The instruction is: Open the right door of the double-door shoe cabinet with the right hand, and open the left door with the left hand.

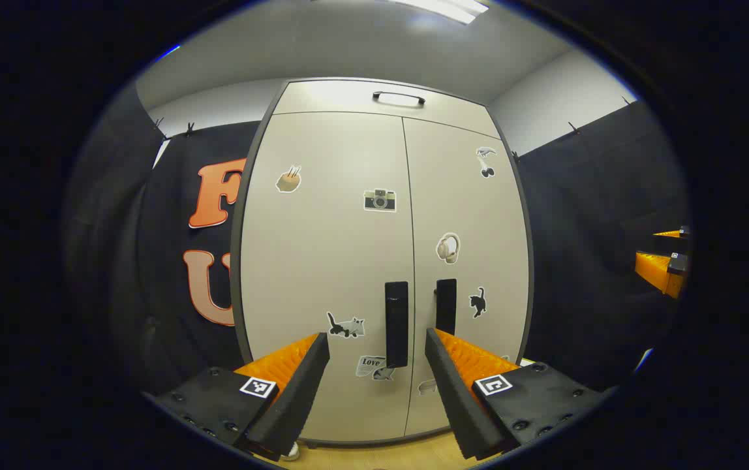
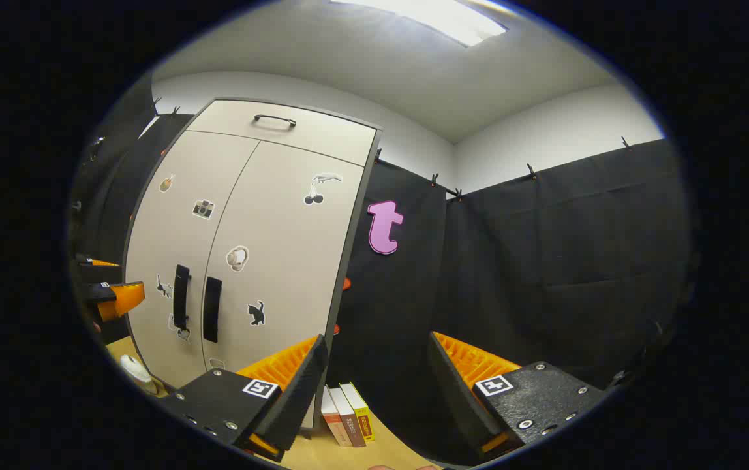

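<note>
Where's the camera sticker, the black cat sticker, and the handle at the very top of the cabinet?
Camera sticker (image 1: 380, 200): left gripper view, on the camera's body.
Black cat sticker (image 1: 477, 302): left gripper view, on the cat's body.
Top handle (image 1: 398, 98): left gripper view, on the middle of the bar.

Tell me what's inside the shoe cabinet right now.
Can't tell. Both doors, left and right, are closed, so the inside is covered. What shows is the cabinet front: stickers, two dark handles by the centre seam, and a top drawer with its own handle.
</note>
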Tool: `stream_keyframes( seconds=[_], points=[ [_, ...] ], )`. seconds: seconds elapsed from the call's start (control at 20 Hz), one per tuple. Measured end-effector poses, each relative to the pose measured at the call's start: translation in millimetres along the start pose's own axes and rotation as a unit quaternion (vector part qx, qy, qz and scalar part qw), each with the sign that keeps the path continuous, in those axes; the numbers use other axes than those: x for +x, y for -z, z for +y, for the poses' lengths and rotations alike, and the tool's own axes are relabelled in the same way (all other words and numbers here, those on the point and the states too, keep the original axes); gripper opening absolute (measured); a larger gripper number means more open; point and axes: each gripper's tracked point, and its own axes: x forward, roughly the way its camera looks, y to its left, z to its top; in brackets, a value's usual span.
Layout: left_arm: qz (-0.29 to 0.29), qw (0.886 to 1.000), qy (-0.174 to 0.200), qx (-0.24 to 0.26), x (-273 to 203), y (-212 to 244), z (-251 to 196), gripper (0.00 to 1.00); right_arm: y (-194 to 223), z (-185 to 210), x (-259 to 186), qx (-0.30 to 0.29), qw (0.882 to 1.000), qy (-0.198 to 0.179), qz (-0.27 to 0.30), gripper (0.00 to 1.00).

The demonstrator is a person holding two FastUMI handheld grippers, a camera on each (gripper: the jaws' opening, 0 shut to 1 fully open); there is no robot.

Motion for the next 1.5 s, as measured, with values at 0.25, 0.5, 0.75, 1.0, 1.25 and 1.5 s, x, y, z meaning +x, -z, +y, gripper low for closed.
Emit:
stream_keyframes(
  seconds=[0.25,0.5,0.75,1.0,1.25,1.5],
  points=[
    [0.000,1.000,0.013,-0.008,10.2,2.8,4.3,0.96,6.3,3.8,-5.4,-0.006,1.000,0.021,0.017,0.94],
    [-0.022,1.000,0.004,-0.014,-5.4,-24.3,15.9,0.95,-17.3,18.8,-11.4,0.004,1.000,0.000,-0.010,0.94],
    [-0.030,0.999,0.002,-0.023,5.0,-54.4,34.5,0.95,-25.6,36.5,-4.5,0.012,0.999,-0.033,-0.025,0.94],
    [-0.022,0.999,-0.038,-0.026,-1.2,-62.0,40.4,0.96,-21.7,37.2,13.7,0.032,0.997,-0.068,-0.032,0.93],
    [-0.035,0.996,-0.082,-0.015,-9.0,-77.7,45.5,0.96,-15.2,32.1,34.4,0.048,0.992,-0.111,-0.031,0.92],
    [-0.025,0.995,-0.093,-0.039,-6.2,-77.3,42.2,0.96,0.0,35.2,46.3,0.061,0.985,-0.160,-0.028,0.93]
  ],
)
